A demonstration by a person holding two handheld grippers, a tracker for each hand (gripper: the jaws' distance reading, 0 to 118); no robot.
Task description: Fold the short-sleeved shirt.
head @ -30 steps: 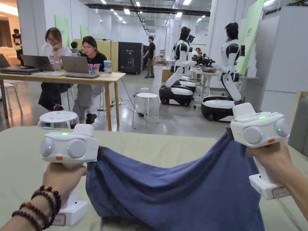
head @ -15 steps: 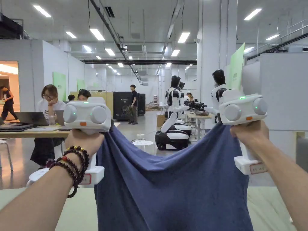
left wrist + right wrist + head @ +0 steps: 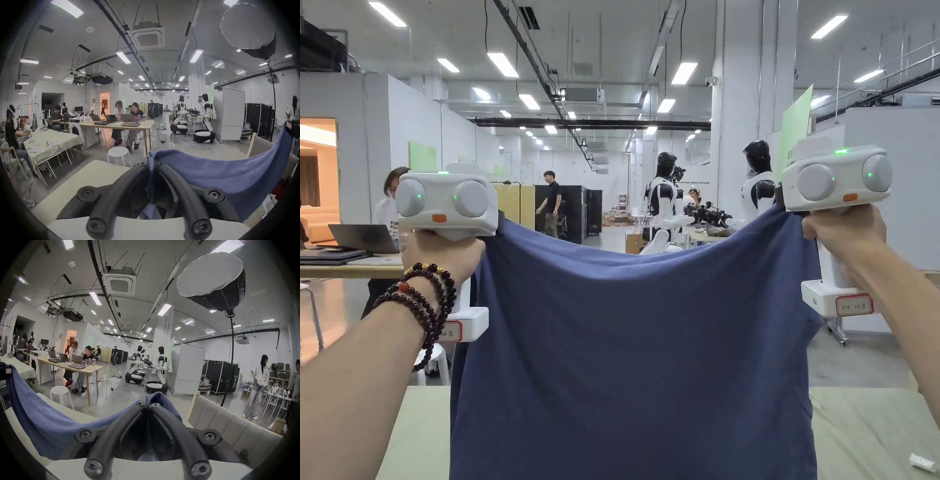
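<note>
table: pale green cloth-covered table (image 3: pixel 862 425) runs across the bottom of the head view, below my hands; bare strips of it show left and right of the shirt.
shirt: dark blue short-sleeved cotton shirt (image 3: pixel 631 350) hangs as a flat sheet between my two grippers; top edge sags in a shallow curve between them, body drops past the bottom of the head view in front of the table.
left gripper: my white handheld left gripper with black jaws (image 3: pixel 153 164) is pinched tight on the shirt's top left corner; in the left gripper view the fabric is squeezed between both jaws and a small tuft pokes out past the tips.
right gripper: my white handheld right gripper with black jaws (image 3: pixel 148 403) is clamped on the top right corner, cloth bunched between both jaws.
relative pose: both grippers at about the same height, right one slightly higher, shirt stretched wide between them.
change vs 0.5 s ago: I've moved my hands further apart; top edge sags less, fewer folds in the cloth.
change vs 1.0 s ago: shirt was low over the table then; now it's lifted up.
edges: shirt's side edges hang near vertical, free of my forearms.
room: open air around both grippers; white round stool (image 3: pixel 119 155) and wooden desk with laptops (image 3: pixel 116 125) sit well beyond the table.
small item: small white object (image 3: pixel 923 462) on the table's right corner, apart from the shirt.
</note>
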